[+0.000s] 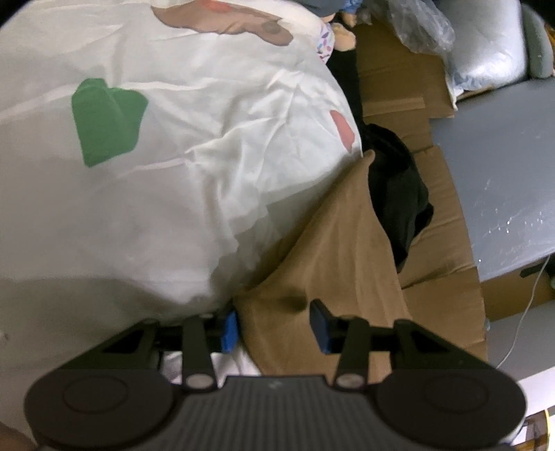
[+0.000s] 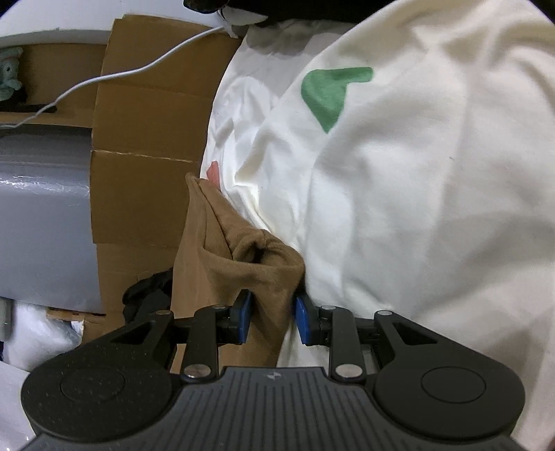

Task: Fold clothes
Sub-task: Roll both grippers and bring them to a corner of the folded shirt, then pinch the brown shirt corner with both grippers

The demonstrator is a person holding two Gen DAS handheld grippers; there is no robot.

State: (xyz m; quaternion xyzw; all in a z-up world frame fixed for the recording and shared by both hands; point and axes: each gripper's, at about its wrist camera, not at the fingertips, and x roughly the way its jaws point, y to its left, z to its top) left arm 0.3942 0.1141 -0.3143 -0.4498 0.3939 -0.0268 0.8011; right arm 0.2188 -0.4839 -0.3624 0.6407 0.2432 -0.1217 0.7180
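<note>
A brown garment hangs off the edge of a white sheet printed with a green shape. In the left wrist view it runs down between the blue pads of my left gripper; the jaws stand apart around it and do not clearly press it. In the right wrist view the same brown garment is bunched into a thick fold, and my right gripper is shut on that fold, both pads against the cloth. The white sheet fills the right side of that view.
A black garment lies on flattened cardboard beside the sheet. Beyond it are a grey surface and a plastic bag. In the right wrist view a white cable crosses the cardboard.
</note>
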